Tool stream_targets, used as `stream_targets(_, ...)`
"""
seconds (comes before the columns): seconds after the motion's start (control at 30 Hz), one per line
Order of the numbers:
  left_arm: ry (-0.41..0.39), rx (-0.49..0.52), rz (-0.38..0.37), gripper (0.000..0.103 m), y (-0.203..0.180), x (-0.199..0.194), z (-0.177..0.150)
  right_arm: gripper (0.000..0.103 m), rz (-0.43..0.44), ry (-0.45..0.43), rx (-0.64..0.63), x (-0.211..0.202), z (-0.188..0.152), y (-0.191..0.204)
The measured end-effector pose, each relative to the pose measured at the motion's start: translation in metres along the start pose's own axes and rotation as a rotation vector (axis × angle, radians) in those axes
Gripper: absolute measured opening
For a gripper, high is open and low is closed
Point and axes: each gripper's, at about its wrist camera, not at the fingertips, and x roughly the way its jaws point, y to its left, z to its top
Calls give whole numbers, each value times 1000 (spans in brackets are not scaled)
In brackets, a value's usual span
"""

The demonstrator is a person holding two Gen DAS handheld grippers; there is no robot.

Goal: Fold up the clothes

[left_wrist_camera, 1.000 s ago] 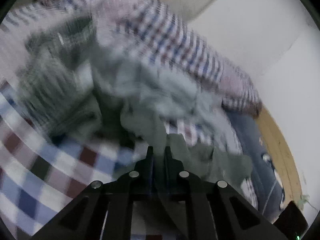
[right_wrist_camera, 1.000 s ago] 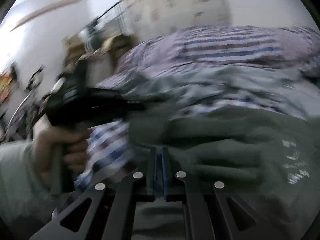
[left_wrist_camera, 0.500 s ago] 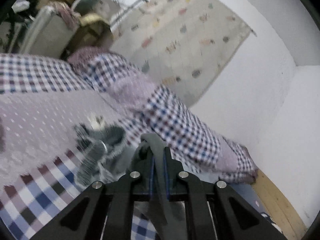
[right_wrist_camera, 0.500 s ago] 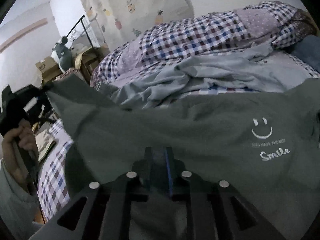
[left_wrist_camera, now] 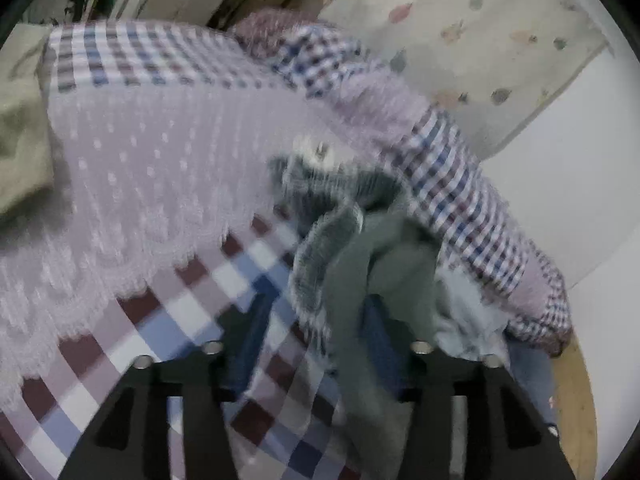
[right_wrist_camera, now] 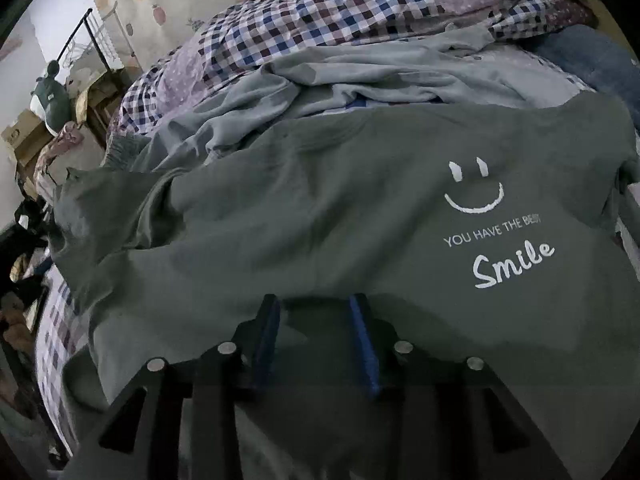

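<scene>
Green T-shirt (right_wrist_camera: 320, 220) spread on bed (right_wrist_camera: 320, 12); right tool (right_wrist_camera: 316, 340) wide, left tool (left_wrist_camera: 316, 320) wide.

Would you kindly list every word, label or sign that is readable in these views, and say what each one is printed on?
"YOU HAVE THE BEST": small white capitals on the green T-shirt, under a white smiley face sign.
"Smile": larger white script just below it on the same shirt.
Cardboard box at the left edge: a round mark, too small to read.
Left wrist view: blurred by motion, no text readable.
</scene>
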Motion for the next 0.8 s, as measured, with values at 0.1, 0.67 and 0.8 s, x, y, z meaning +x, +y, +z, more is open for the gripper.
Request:
stream_targets(0.1, -9, -24, -73, 73, 11, -1, 12, 42, -7, -3, -12, 0, -1, 2)
stream_targets(0.67, 250, 720, -456, 10, -169, 2, -117, 43, 104, -76, 103, -14, 6, -14)
stream_targets(0.8, 372, 808, -477, 10, -175, 7, -148, 44, 154, -179, 252, -36, 11, -42)
